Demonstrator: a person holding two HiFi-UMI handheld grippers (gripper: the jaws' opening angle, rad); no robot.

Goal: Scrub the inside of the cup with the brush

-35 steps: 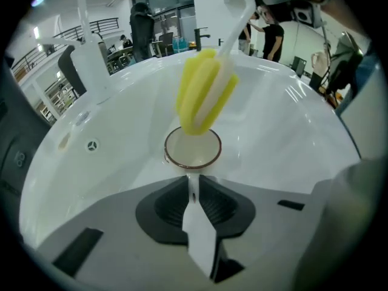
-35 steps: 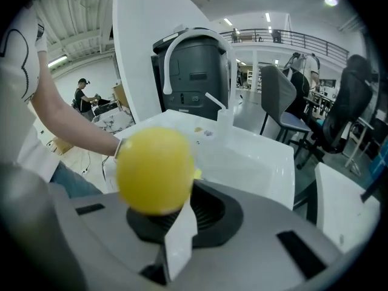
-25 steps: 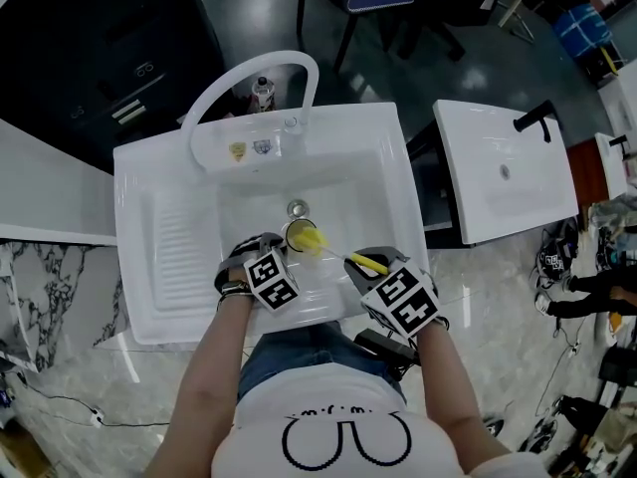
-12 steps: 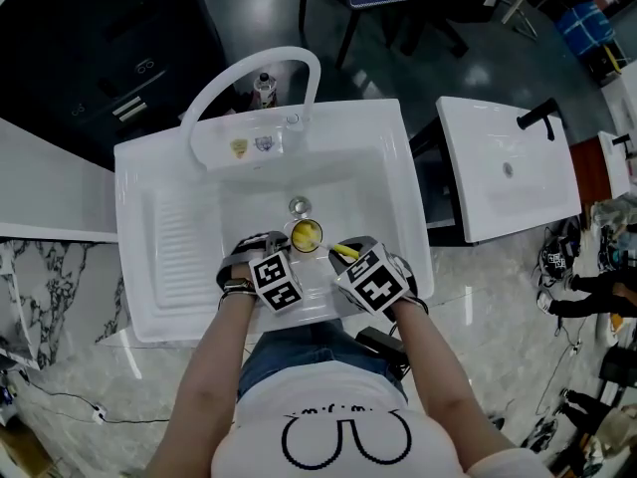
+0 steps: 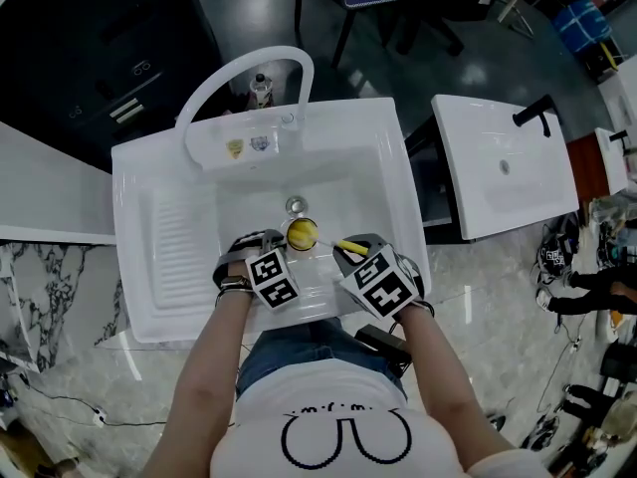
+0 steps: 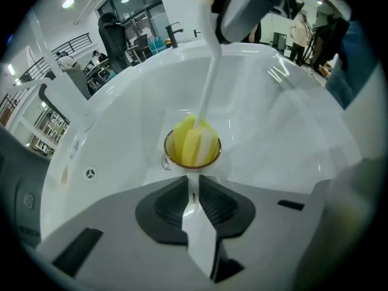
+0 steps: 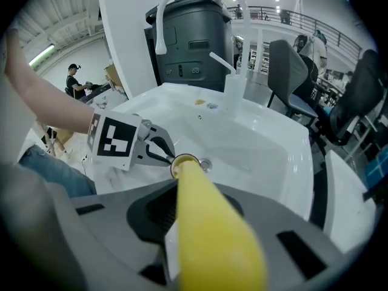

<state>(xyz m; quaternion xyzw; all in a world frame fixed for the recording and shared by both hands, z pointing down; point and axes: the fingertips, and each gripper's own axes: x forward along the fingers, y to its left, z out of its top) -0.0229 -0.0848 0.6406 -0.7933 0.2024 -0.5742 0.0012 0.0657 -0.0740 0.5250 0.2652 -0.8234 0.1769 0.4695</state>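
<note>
a small cup (image 5: pixel 302 234) with a brown rim sits in a white sink (image 5: pixel 348 182), just at 6 o'clock of the drain (image 5: pixel 296 206). the brush (image 6: pixel 194 139) has a yellow and white foam head on a white stem, and the head fills the cup's mouth. the left gripper (image 6: pixel 193 190), at the cup's 8 o'clock, has its fingers clamped on a white strip at the cup's side. the right gripper (image 5: pixel 350 254), at 4 o'clock, has its fingers closed round the brush's yellow grip.

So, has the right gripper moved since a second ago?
Yes. The right gripper has shifted left in the head view, closer to the drain, and the brush head now sits inside the cup.
</note>
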